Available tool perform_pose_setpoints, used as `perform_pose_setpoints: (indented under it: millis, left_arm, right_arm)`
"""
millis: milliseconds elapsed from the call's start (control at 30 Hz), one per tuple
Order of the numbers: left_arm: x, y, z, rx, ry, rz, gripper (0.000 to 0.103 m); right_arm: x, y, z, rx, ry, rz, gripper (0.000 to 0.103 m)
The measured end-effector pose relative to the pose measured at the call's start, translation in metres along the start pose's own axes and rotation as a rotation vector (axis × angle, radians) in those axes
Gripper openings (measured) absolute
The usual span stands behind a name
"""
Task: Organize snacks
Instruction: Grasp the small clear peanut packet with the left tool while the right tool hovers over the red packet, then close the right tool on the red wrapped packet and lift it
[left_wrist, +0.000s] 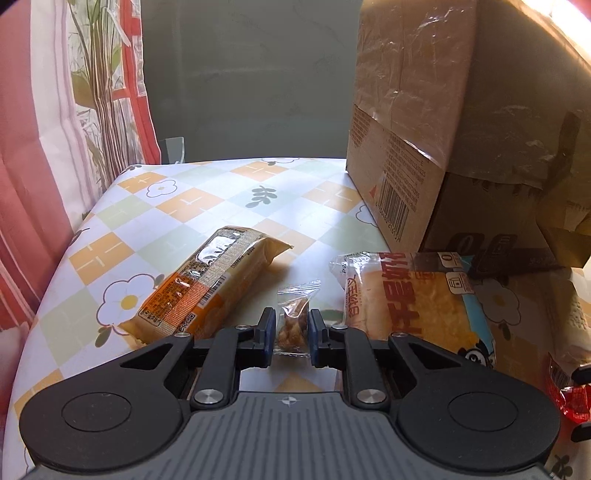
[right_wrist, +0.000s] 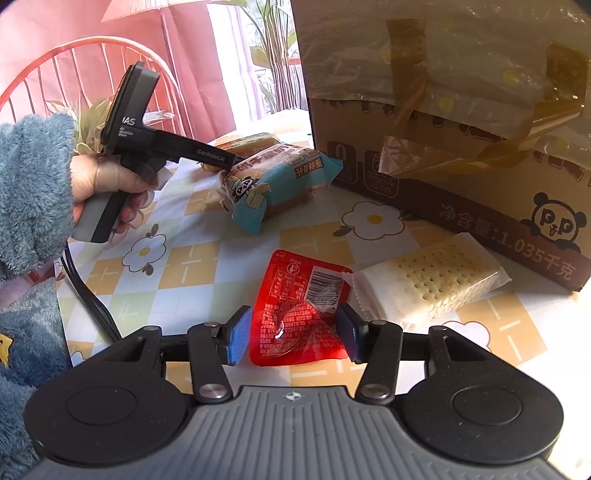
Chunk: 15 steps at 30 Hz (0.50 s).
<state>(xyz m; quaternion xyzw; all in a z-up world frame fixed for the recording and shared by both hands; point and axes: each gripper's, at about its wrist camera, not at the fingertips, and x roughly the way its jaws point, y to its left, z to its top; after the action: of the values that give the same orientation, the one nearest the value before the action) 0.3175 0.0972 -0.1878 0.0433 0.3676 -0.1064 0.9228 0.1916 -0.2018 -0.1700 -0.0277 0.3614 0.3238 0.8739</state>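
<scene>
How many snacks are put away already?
None that show. The left tool is shut on a small clear packet; the right tool grips a red packet. Still lying on the table: an orange pack, a blue bread pack and a cracker pack, beside the cardboard box.

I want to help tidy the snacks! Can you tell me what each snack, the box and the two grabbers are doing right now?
left gripper: shut on the small clear snack packet.
right gripper: pads against the red packet, gripping it.
orange bread pack: lying flat, sealed.
blue panda bread pack: lying on the table, sealed.
cracker pack: lying by the box, sealed.
cardboard box: standing, flaps up.
</scene>
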Motion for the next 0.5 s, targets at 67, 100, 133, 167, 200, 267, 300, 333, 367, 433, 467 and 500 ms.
perform_pose_setpoints:
  millis: [67,100,133,167,200,267,300,333,367,433,467,500]
  left_arm:
    - [-0.005,-0.001,-0.003,0.003,0.006,0.002,0.019]
    - [-0.007,-0.002,-0.005,0.002,0.007,0.000,0.019]
    - [-0.009,-0.003,-0.007,0.001,0.009,-0.003,0.019]
    - [-0.012,-0.004,-0.009,0.002,0.009,-0.007,0.019]
    - [-0.015,-0.005,-0.012,0.004,0.009,-0.010,0.019]
    - [-0.021,-0.007,-0.019,0.014,0.009,-0.012,0.019]
    - [-0.024,-0.009,-0.022,0.018,0.007,-0.012,0.019]
    - [-0.027,-0.010,-0.025,0.018,0.006,-0.014,0.019]
    - [-0.030,-0.011,-0.027,0.015,0.005,-0.014,0.019]
    - [-0.035,-0.012,-0.031,0.003,0.004,-0.015,0.019]
    - [-0.037,-0.013,-0.033,-0.002,0.003,-0.016,0.019]
    - [-0.038,-0.014,-0.035,-0.005,0.001,-0.016,0.019]
  right_arm:
    - [0.000,-0.001,0.000,0.007,-0.001,0.000,0.052]
    - [0.000,-0.001,0.000,0.011,0.000,-0.001,0.052]
    - [0.000,-0.001,0.000,0.013,0.001,-0.003,0.052]
    - [-0.001,-0.002,0.000,0.014,0.003,-0.004,0.052]
    - [-0.001,-0.002,0.000,0.015,0.003,-0.007,0.052]
    - [-0.002,-0.002,-0.001,0.021,0.002,-0.011,0.052]
    - [-0.002,-0.003,-0.001,0.023,0.001,-0.013,0.052]
    - [-0.003,-0.003,-0.002,0.027,-0.001,-0.014,0.052]
    - [-0.003,-0.003,-0.002,0.029,-0.001,-0.015,0.052]
    - [-0.003,-0.003,-0.002,0.032,-0.002,-0.016,0.052]
    - [-0.003,-0.003,-0.002,0.032,-0.001,-0.017,0.052]
    - [-0.003,-0.003,-0.002,0.031,-0.001,-0.019,0.052]
